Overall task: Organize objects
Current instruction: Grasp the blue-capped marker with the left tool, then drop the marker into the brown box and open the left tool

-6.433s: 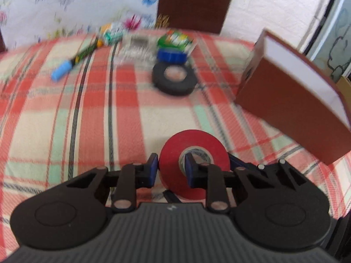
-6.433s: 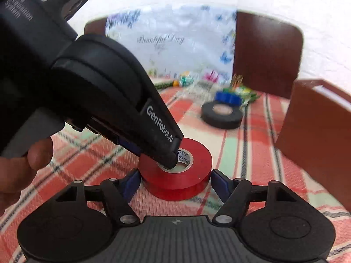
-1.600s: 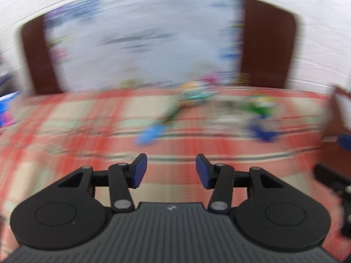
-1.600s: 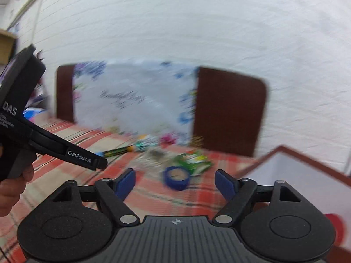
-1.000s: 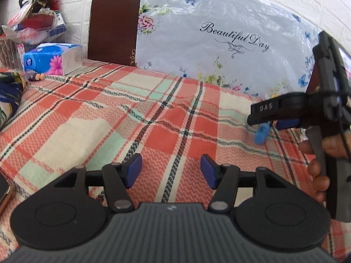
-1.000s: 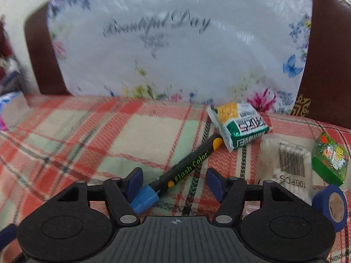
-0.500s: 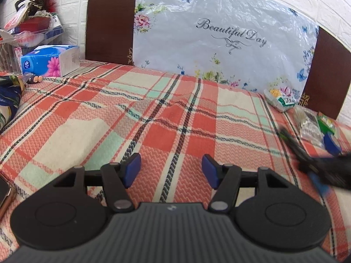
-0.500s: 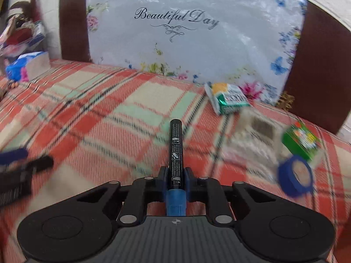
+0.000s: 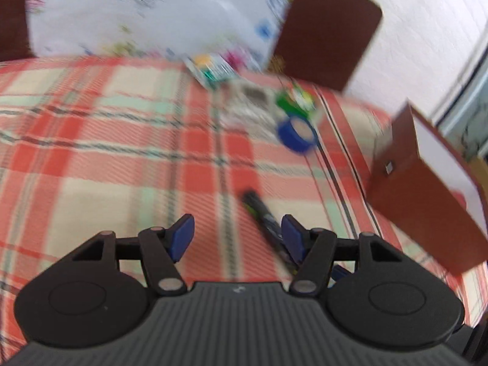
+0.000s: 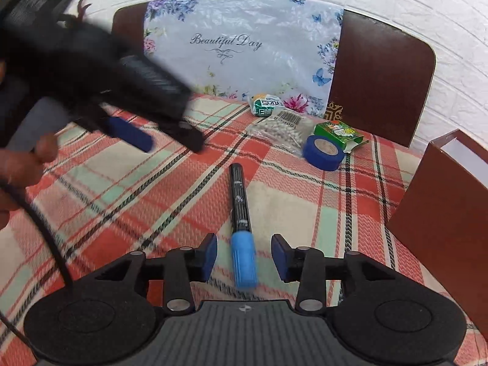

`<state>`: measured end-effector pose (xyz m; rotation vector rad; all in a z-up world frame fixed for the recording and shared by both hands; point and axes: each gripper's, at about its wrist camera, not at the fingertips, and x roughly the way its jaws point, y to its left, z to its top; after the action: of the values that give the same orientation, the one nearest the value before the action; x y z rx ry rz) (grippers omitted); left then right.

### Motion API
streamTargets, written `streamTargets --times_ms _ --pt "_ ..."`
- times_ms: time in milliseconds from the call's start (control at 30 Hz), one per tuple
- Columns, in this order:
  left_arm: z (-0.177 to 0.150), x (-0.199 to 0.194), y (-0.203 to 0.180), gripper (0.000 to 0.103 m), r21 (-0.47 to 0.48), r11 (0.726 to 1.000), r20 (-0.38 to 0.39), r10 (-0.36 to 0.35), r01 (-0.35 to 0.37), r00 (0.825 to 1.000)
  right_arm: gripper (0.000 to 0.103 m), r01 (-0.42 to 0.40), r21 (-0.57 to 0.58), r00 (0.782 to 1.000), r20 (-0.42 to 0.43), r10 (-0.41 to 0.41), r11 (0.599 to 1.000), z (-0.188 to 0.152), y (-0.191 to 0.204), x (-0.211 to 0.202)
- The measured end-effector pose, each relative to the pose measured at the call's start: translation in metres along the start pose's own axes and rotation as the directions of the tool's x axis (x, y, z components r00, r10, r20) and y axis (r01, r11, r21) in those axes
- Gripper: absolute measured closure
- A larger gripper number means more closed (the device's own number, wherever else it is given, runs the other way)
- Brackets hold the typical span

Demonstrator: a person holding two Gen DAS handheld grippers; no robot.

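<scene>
The right tongs (image 10: 244, 254) have just been opening: the black marker with a blue cap (image 10: 241, 222) lies on the checked worktop (image 10: 128, 189) between the blue pads, which stand clear of it on both sides. The left tongs (image 9: 236, 238) are parted with nothing held; in that blurred view the marker (image 9: 263, 218) runs past the right-hand pad. Beyond sit a roll of blue tape (image 10: 323, 152), a green box (image 10: 338, 131), a bag of cotton swabs (image 10: 282, 130) with a barcode and a green-and-white packet (image 10: 266, 104). The floral sheet (image 10: 241, 45) reads "Beautiful Day". A brown box (image 10: 442, 216) stands at right.
</scene>
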<state>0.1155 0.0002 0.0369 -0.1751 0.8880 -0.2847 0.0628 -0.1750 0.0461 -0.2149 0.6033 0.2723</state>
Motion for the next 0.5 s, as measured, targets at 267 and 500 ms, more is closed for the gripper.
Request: streamTargets --times_ms 267,500 --pt "-0.006 0.029 -0.019 0.078 -0.012 1.0 -0.073 -0.02 0.019 0.997 0.082 -0.06 0.089 0.998 -0.021 0.062 0.994 -0.001 -0.027 0.022" --pt "0.025 -0.011 -0.075 0.081 0.15 0.986 0.063 -0.079 0.069 0.995 0.087 -0.02 0.084 0.99 0.142 0.008 0.996 0.006 -0.029 -0.006"
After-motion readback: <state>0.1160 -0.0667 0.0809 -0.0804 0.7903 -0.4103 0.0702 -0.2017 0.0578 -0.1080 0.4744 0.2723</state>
